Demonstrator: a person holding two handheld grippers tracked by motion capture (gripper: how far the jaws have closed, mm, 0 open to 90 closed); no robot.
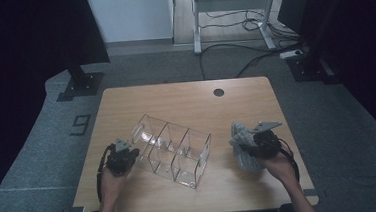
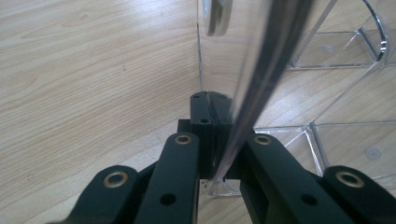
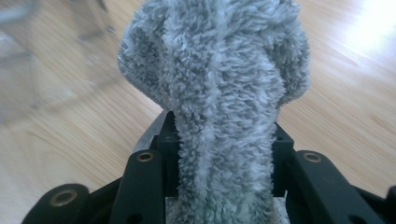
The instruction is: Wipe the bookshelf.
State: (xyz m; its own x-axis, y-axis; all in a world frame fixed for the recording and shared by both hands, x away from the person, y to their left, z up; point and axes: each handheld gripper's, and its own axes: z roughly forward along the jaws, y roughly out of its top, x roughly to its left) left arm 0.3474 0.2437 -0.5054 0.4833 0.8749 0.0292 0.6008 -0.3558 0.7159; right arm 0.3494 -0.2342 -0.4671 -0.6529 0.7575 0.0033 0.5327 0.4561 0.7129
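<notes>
A: Left claw point(image 1: 132, 156)?

B: Pinched tight on a thin side wall of the clear box point(image 1: 174, 149), at its left end. Probably keeping the box from sliding.

A: And the right claw point(image 1: 251, 146)?

B: Closed partway around a fluffy grey cloth point(image 1: 238, 138). Squeezed in the middle, puffing out past the tips like a mushroom. Hard to tell if touching the desk point(image 1: 185, 96).

A: Which way from the cloth to the box?

B: Off to the left, across a bare strip of desk. Near, but not touching.

A: Long way of the box?

B: Slanted, from far-left down to near-right. A row of open pockets along it. Near-right end closest to the cloth.

A: Nearer hand for wiping?

B: The right one, surely. Already holding the cloth, and closer to that end. Left one busy gripping. Likely next: across to the left, then into the closest pocket.
</notes>
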